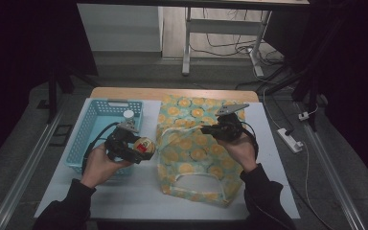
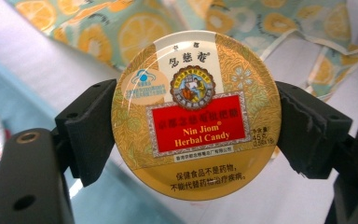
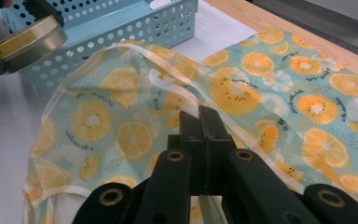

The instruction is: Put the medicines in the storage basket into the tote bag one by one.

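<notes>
- My left gripper (image 1: 141, 148) clamps the Nin Jiom herbal candy tin (image 2: 196, 114) between basket and bag.
- My right gripper (image 1: 210, 128) pinches the lemon-print bag's (image 1: 191, 158) rim, lifted mid-table.
- The blue basket (image 1: 87, 134) sits along the left edge.

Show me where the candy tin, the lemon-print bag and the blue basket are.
candy tin (image 2: 196, 116): left gripper view, middle of its lid.
lemon-print bag (image 1: 191, 158): high view, its front panel.
blue basket (image 1: 92, 115): high view, its left wall.
</notes>
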Available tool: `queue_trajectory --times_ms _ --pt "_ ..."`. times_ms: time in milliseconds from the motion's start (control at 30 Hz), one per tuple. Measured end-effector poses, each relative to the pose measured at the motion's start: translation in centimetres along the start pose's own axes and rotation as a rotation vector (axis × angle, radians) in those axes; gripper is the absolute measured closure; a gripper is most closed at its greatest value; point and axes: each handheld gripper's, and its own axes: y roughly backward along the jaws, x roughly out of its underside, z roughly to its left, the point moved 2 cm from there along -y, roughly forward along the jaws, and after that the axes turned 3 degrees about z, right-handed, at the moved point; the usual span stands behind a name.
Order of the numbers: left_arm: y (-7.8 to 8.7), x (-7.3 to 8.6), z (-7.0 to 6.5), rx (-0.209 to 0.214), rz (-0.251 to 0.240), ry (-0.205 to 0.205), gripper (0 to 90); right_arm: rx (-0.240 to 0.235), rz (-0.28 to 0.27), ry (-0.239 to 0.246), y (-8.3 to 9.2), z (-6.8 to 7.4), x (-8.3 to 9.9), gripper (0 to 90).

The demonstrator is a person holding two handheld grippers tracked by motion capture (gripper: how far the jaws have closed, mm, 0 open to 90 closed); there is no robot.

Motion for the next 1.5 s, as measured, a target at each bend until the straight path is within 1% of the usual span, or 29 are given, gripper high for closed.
queue_trajectory --times_ms 267,433,667,767,933,1067,1167,1200,1400,1500 --pt "-0.8 -1.0 -1.6 0.030 0.002 -0.043 20.2 0.000 0.001 -0.002 -0.1 0.0 0.1 89.6" --pt "-1.4 -1.7 -2.4 0.046 0.003 -0.060 20.2 0.001 0.002 0.001 -0.2 -0.1 0.1 89.6" --pt "-2.9 -2.8 -3.4 0.075 0.010 -0.085 20.2 0.002 0.002 0.002 -0.2 -0.1 0.1 89.6" --pt "-3.7 -3.1 -3.8 0.086 0.016 -0.094 20.2 -0.006 -0.002 0.002 -0.2 0.0 0.0 89.6" --pt "-4.7 -3.6 -4.2 0.092 0.027 -0.105 20.2 -0.007 -0.005 0.007 -0.1 0.2 -0.1 89.6" --pt "-5.5 -4.1 -4.4 0.086 0.034 -0.115 20.2 -0.006 -0.003 0.006 -0.2 0.1 0.0 89.6" --pt "-6.2 -4.4 -4.5 0.086 0.035 -0.113 20.2 -0.007 -0.004 0.007 -0.2 0.2 0.0 89.6" --pt "-6.4 -4.6 -4.5 0.085 0.041 -0.122 20.2 -0.007 -0.004 0.007 -0.2 0.2 -0.1 89.6" --pt "-7.9 -5.2 -4.7 0.094 0.054 -0.135 20.2 -0.007 -0.005 0.008 -0.2 0.2 0.0 89.6" --pt "-8.5 -5.6 -4.9 0.101 0.052 -0.137 20.2 -0.007 -0.010 0.011 -0.2 0.2 -0.1 89.6"
